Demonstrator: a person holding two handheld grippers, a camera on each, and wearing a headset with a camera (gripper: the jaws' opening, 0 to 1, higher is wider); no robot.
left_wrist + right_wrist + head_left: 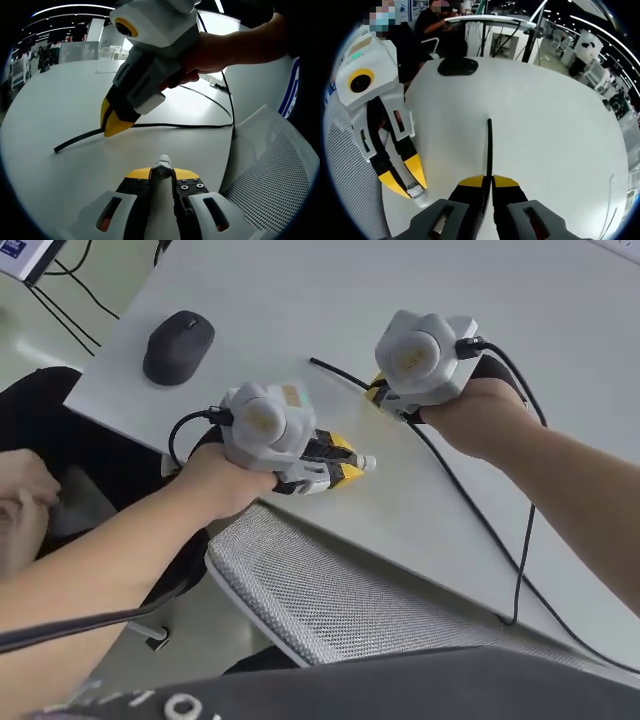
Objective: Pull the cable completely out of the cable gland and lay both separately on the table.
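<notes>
Head view: the left tongs [352, 466], held level right of the mouse [178, 345], are closed on the pale cable gland [368, 462]. The right tongs [378, 392], farther right and tilted down, are clamped on the black cable [335, 372].

Left gripper view: the cable gland [161, 166] is seen pinched, apart from the cable [75, 141].

Right gripper view: the cable's [489, 145] free end is pointed toward the mouse [457, 66].

Cable gland [162, 163] — tip alone visible, body hidden between the jaws of the left gripper [162, 173]. Cable [489, 145] — near end hidden inside the right gripper [489, 180].
</notes>
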